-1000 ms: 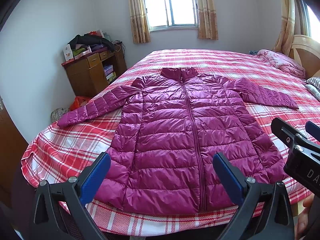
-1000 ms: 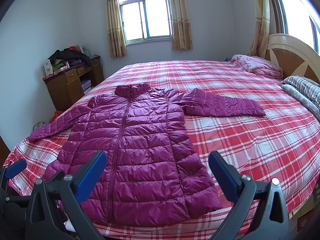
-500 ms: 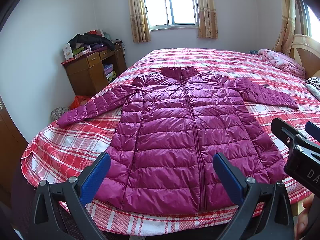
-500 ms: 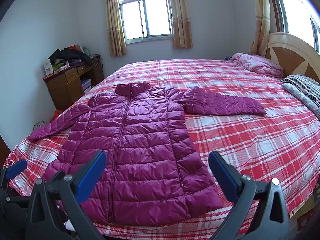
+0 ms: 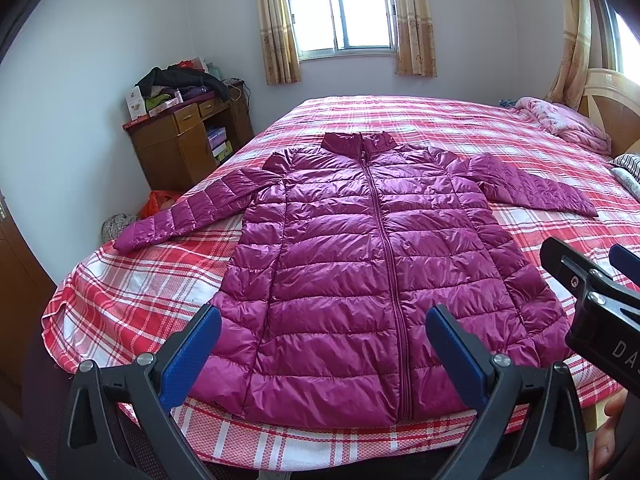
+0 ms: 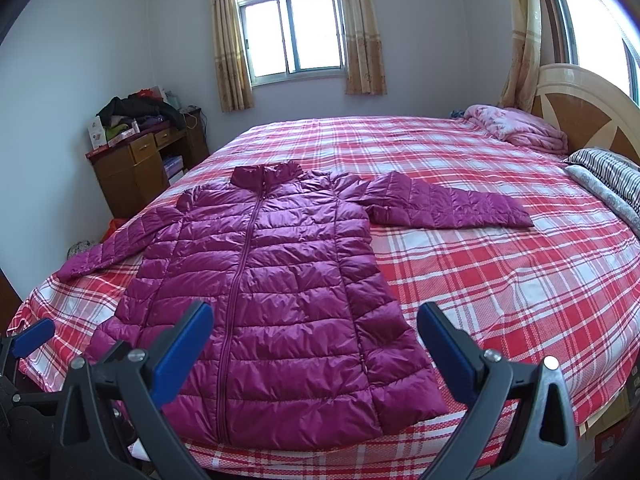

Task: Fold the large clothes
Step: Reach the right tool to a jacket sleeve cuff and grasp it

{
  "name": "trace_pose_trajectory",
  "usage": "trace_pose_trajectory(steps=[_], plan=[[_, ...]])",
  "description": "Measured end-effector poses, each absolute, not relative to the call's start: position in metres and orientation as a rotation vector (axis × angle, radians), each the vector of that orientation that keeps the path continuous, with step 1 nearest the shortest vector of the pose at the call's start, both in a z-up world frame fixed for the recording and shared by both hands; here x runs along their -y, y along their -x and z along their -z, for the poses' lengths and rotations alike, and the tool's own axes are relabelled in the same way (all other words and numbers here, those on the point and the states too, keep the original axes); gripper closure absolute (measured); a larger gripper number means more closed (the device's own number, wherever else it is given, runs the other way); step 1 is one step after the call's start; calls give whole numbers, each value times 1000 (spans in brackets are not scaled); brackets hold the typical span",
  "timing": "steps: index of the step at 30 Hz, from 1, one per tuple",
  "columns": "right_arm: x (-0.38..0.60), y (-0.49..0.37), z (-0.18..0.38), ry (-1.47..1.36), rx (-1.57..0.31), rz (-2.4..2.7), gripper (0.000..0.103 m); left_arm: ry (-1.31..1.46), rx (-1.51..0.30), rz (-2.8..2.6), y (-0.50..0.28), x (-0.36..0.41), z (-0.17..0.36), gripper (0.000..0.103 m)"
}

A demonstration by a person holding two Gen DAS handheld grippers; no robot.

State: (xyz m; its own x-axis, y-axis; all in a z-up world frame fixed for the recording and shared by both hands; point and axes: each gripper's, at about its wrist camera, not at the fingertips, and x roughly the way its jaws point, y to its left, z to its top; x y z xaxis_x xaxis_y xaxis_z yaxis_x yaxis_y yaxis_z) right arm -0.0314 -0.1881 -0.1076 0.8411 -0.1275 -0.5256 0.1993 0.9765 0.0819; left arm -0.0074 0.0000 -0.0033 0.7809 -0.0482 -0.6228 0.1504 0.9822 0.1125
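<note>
a wide bed covered in a red, pink and white plaid sheet (image 5: 132, 280) fills most of both views, its rounded near edge running along the bottom of the frame. on it, zipped up and face up, lies a long quilted magenta puffer jacket (image 5: 360, 264), spread flat with its collar toward the window and its hem just above the near edge of the bed; in the left wrist view it sits in the centre of the frame, in the right wrist view in the centre-left. one sleeve stretches out toward the left edge of the bed, the other toward the right, both resting flat on the sheet. a curved cream and brown wooden headboard (image 6: 592, 108) stands at the right of the frame, with a bundled pink blanket (image 6: 520, 126) and a striped pillow (image 6: 608, 168) beside it. a brown wooden cabinet piled with dark clothes and boxes (image 5: 188, 136) sits at the left by the wall, and a window with beige curtains (image 5: 344, 12) is at top centre. the left gripper (image 5: 324, 344), black with blue pads, stands at the bottom of its view with its jaws spread wide, holding nothing, hovering over the jacket's hem and apart from it. the right gripper (image 6: 316, 340) is likewise spread wide and empty, above the hem's right corner, touching nothing.
</note>
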Motion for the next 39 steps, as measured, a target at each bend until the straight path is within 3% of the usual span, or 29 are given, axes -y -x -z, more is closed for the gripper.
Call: trace_pose_trajectory(steps=[20, 28, 33, 35, 37, 39], plan=[[224, 13, 121, -246, -616, 168, 0, -138, -738, 132, -16, -2, 24, 1], [364, -17, 149, -570, -655, 278, 0, 24, -752, 160, -83, -44, 40, 1], [485, -19, 159, -822, -536, 445, 0, 58, -731, 23, -140, -75, 47, 1], [524, -25, 167, -907, -505, 496, 4, 87, -731, 2, -163, -89, 49, 1], [555, -42, 174, -951, -503, 521, 15, 85, -732, -8, -182, -97, 51, 1], [575, -60, 178, -954, -515, 562, 16, 69, -749, -36, -204, -107, 56, 1]])
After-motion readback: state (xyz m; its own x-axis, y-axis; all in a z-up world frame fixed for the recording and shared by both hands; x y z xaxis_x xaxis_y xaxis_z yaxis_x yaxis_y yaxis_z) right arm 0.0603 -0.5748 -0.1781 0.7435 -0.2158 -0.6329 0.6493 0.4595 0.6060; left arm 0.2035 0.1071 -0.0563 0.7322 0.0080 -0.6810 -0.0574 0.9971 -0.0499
